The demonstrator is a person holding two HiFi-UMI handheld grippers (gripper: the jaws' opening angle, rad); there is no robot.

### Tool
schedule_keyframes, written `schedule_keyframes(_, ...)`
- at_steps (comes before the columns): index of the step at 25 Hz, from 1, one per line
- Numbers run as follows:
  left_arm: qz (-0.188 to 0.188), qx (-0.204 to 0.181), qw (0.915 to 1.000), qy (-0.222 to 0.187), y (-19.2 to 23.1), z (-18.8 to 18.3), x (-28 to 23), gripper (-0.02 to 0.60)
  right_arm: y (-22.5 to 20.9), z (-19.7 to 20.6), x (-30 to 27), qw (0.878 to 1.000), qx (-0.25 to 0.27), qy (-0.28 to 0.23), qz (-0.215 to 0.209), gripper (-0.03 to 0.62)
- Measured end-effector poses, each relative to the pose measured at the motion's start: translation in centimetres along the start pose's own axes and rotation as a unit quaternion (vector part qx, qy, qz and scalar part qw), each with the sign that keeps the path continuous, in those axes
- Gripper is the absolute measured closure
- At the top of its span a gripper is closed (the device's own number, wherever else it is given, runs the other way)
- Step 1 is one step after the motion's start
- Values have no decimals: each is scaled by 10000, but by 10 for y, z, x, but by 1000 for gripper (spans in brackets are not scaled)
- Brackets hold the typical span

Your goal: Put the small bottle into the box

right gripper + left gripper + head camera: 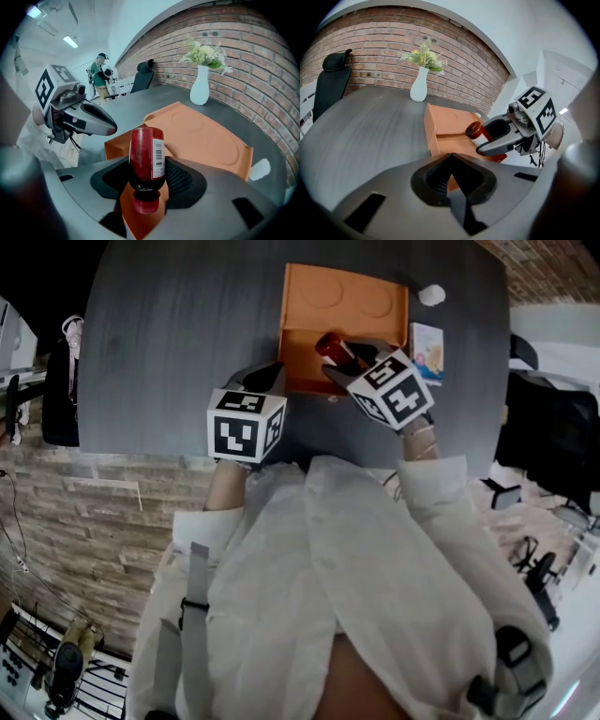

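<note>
Closest to the head camera is the person's pale shirt [319, 568], and beyond it two grippers reach over a dark grey tabletop [178, 334]. One orange box [342, 296] lies open there, its lid folded back flat and showing two round moulded hollows. The right gripper [342, 360] has its fingers clamped on the one small bottle [330, 346], which is red with a white barcode label. In the right gripper view the bottle [146, 154] stands between the ribbed pads with its red cap pointing back toward the camera and its base pointing out over the box [206, 136]. From the head view the bottle hangs over the near edge of the open compartment; whether it touches the inside cannot be told. The left gripper [265, 379] hovers just beside the box's near left corner, its fingers [451, 176] closed together with nothing between them. One white vase [418, 84] holding green and pale flowers stands on the tabletop beyond the box, and one small printed card [427, 351] lies to the right of the box.
</note>
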State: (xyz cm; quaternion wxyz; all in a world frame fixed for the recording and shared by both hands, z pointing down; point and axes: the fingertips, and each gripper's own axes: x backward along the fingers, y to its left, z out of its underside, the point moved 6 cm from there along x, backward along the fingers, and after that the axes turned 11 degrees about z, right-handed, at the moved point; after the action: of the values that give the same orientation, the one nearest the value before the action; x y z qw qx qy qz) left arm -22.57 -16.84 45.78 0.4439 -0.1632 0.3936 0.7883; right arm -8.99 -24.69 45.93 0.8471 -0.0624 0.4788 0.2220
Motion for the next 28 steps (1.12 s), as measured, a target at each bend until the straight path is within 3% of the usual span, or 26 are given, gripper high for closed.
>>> schedule_keyframes(14, 38, 231, 9997, -23, 16, 0, -2, 577, 8, 22, -26, 9926, 788, 911, -160, 382)
schedule_keyframes(28, 117, 278, 9995, 62, 11, 9, -8, 578, 17, 36, -40, 9806, 1462, 1291, -203, 382)
